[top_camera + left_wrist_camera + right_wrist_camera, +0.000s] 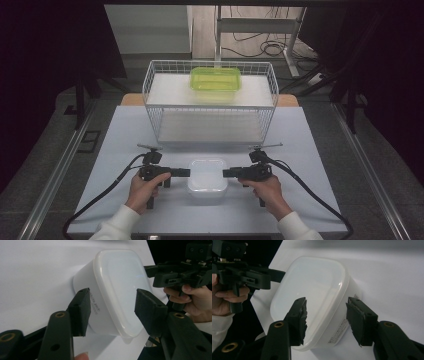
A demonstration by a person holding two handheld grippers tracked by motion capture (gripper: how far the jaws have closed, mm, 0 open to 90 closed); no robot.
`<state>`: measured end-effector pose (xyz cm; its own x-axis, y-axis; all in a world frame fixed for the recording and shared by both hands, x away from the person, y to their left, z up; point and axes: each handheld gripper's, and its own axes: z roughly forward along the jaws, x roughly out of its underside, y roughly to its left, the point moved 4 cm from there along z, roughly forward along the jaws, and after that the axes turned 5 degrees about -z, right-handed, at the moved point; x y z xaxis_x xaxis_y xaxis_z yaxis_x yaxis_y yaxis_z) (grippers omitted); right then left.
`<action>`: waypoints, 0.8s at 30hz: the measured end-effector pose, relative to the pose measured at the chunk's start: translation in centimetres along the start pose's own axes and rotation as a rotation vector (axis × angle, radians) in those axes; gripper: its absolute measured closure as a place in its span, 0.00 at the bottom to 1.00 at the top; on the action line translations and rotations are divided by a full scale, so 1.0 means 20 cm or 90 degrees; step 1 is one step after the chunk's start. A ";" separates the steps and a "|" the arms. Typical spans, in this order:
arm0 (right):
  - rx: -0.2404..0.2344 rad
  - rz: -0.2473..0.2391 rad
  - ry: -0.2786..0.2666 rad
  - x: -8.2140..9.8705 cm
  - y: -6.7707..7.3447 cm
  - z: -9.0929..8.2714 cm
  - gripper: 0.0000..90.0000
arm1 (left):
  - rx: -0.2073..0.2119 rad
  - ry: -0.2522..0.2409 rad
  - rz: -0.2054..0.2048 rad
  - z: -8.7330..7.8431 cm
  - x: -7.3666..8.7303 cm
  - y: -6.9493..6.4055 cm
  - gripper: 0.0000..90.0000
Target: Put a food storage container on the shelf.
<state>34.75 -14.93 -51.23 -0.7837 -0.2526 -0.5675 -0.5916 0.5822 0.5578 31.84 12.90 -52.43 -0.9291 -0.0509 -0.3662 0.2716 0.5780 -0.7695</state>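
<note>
A white lidded plastic container (pixel 207 180) stands on the white tabletop near the front edge. My left gripper (pixel 187 172) reaches in level from its left and my right gripper (pixel 226 173) from its right, each held by a hand. In the left gripper view the container (pixel 117 290) has its near end between the jaws of my left gripper (pixel 112 302), which stand apart, one pad beside the wall and one over the lid. In the right gripper view my right gripper (pixel 325 312) straddles the other end of the container (pixel 312 290) the same way, and I see no firm squeeze.
A white wire basket (pixel 210 62) stands behind the container at the table's far side, with a green lidded container (pixel 215 82) on its upper shelf. Cables trail from both grippers toward the front corners. Dark floor surrounds the table (pixel 310 150).
</note>
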 end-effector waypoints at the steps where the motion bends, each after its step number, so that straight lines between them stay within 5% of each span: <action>1: 0.000 0.000 0.000 0.00 0.00 0.00 0.56 | 0.000 0.000 0.000 0.00 0.00 0.00 0.54; 9: -0.009 0.025 0.007 0.03 0.00 0.02 0.72 | 0.028 0.019 -0.035 0.04 0.02 0.01 0.76; 10: -0.025 0.059 -0.005 0.04 0.00 0.01 0.75 | 0.030 0.018 -0.040 0.03 0.02 0.01 0.79; 12: -0.035 0.075 -0.012 0.04 -0.01 0.00 0.77 | 0.031 0.013 -0.041 0.03 0.03 0.00 0.80; 24: -0.047 0.035 -0.037 0.03 0.04 -0.07 0.87 | 0.014 -0.020 -0.013 -0.01 0.04 -0.05 0.87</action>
<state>33.67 -15.68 -50.34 -0.8038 -0.1752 -0.5685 -0.5625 0.5350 0.6304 30.79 12.46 -51.89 -0.9266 -0.0881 -0.3656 0.2579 0.5586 -0.7883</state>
